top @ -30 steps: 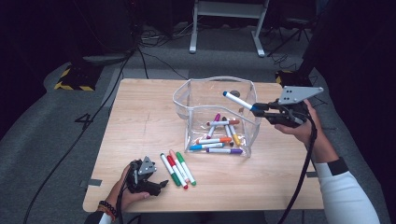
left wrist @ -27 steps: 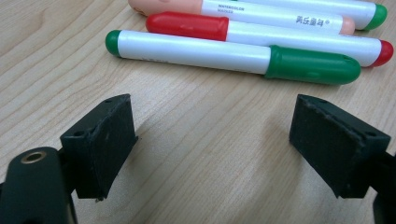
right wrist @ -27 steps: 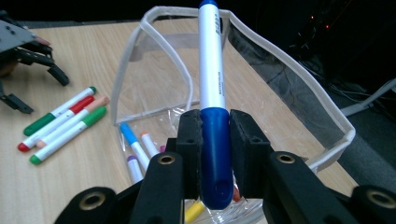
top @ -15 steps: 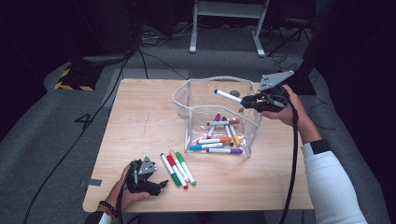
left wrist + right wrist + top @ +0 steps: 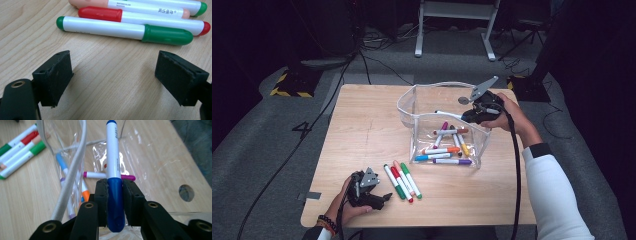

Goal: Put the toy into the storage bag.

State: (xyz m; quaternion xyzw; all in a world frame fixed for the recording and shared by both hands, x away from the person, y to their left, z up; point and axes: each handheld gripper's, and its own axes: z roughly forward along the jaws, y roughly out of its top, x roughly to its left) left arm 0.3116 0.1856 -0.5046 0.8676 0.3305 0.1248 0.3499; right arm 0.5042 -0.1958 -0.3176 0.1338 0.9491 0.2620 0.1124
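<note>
A clear plastic pouch [image 5: 408, 111] stands open at the middle right of the wooden table [image 5: 362, 135], with several markers [image 5: 446, 150] lying inside. My right gripper [image 5: 469, 116] is over the pouch's right rim, shut on the cap end of a blue marker [image 5: 447, 114] that points left into the opening. In the right gripper view the blue marker [image 5: 113, 162] sticks straight out from between the pads [image 5: 102, 192], above the pouch [image 5: 155, 162]. My left gripper [image 5: 382, 197] rests open on the table at the front left. Just beyond its jaws lie a green marker [image 5: 125, 31], a red marker [image 5: 140, 18] and a peach marker [image 5: 130, 5].
The three loose markers [image 5: 403, 181] lie side by side between my left gripper and the pouch. Cables trail off the table from both grippers. Dark floor, a yellow-and-black striped block [image 5: 292, 82] and a white stand [image 5: 452, 25] surround the table.
My right gripper has moved left and down with the blue marker, from beside the pouch to over its rim. The left gripper has stayed in place.
</note>
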